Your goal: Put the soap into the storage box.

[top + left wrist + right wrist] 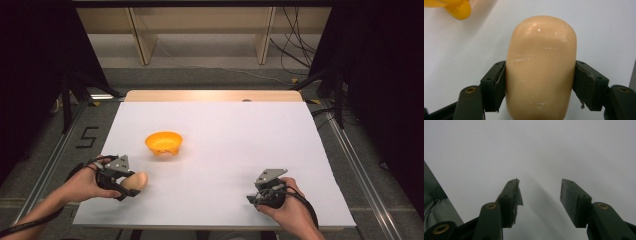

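Note:
A smooth peach-coloured oblong piece (541, 67) sits between the two black jaws of my left gripper (540, 75), whose pads press on both its sides. From above, that gripper (131, 190) holds the piece (138, 180) just over the white table sheet at the near left. An orange bowl (164, 142) stands a little farther back and to the right of it, and part of it (459, 8) shows at the top left of the left gripper view. My right gripper (252, 199) rests low at the near right. Its jaws (540, 190) stand apart with nothing between them.
The white sheet (235, 145) covers the table, with a bare wooden strip (210, 95) along the far edge. Metal rails (357, 170) run along both sides. Shelving legs and cables (295, 50) lie on the floor beyond.

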`<state>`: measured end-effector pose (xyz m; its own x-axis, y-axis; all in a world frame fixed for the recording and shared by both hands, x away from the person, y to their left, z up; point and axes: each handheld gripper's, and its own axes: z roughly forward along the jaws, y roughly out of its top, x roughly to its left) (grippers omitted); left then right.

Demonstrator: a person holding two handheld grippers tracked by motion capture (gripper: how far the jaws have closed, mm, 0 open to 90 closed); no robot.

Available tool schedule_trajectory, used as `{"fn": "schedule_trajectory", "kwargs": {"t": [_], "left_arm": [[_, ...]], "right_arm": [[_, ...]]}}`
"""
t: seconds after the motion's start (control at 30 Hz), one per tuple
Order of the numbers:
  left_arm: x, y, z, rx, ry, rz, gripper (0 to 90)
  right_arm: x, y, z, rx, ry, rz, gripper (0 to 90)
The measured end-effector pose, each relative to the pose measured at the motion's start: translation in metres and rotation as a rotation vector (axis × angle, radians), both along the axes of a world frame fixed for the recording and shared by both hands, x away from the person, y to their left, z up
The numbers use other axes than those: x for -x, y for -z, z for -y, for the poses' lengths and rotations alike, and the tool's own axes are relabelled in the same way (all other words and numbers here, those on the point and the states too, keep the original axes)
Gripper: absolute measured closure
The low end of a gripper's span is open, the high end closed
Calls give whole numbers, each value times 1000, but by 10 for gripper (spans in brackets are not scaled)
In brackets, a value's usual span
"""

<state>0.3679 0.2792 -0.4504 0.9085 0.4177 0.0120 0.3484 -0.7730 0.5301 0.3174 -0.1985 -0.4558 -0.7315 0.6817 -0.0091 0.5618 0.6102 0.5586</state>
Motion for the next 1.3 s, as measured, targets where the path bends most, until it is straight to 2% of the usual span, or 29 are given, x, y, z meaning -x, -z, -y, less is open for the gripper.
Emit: {"fn": "schedule_trajectory", "kwargs": {"t": [0.03,0.07,0.1,0.13,0.17,0.2,0.23,0.27,0.3,0.33,0.4,0.47,0.5,0.53,0.57,0.6,0.67,0.73,0.8,0.87,0.93,1.1,1.13,1.17,1.3], "left_arm": [[0,-1,-1,5,2,7,315],[1,-2,-1,7,2,9,315],[4,0,1,59,-40,7,315],[3,-2,-1,54,-17,15,315],[5,0,0,90,-44,28,315],[6,0,0,96,-48,35,315],[4,-3,-3,59,-12,42,315],[4,-3,-3,68,-15,42,315],[8,0,0,135,-79,50,315],[7,0,-2,123,-63,57,315],[7,0,-3,136,-79,50,315],[8,1,-5,146,-83,53,315],[9,1,-6,160,-91,41,315],[9,2,-7,153,-87,44,315],[9,1,-8,136,-81,59,315],[10,2,-8,160,-102,55,315],[10,2,-10,178,-109,66,315],[11,1,-11,197,-125,61,315],[11,1,-12,209,-134,61,315],[10,-1,-13,222,-134,78,315],[11,-1,-12,240,-152,80,315],[10,-3,-12,276,-168,83,315],[9,-4,-13,262,-154,94,315],[9,-4,-12,269,-167,90,315],[8,-7,-11,274,-161,101,315]], "right_arm": [[1,0,-1,-8,7,-8,500],[1,2,-2,-16,12,4,500],[1,2,-1,-15,11,4,500],[1,2,-1,-13,11,6,500],[0,2,-1,-14,8,9,500],[0,1,-1,-11,7,2,500],[0,2,-2,-15,10,8,500],[1,2,-2,-21,15,0,500],[1,0,-2,-11,9,-11,500],[1,0,-2,-13,11,-11,500],[0,1,-2,-14,3,15,500],[0,1,-1,-7,-11,21,501],[0,1,-1,-8,-11,23,501],[1,-1,-1,-12,-1,7,502],[0,-1,-1,-10,-6,13,502],[0,-1,-1,-12,-6,12,502],[1,-2,-1,-11,-2,14,502],[1,-2,-1,-12,0,16,501],[1,-3,-1,-22,6,12,502],[1,-2,-1,-29,10,22,501],[1,-3,0,-17,1,26,501],[1,-2,0,-28,9,43,499],[1,-3,0,-26,6,30,498],[1,-3,0,-26,7,31,498],[2,-4,1,-30,14,31,497]]}}
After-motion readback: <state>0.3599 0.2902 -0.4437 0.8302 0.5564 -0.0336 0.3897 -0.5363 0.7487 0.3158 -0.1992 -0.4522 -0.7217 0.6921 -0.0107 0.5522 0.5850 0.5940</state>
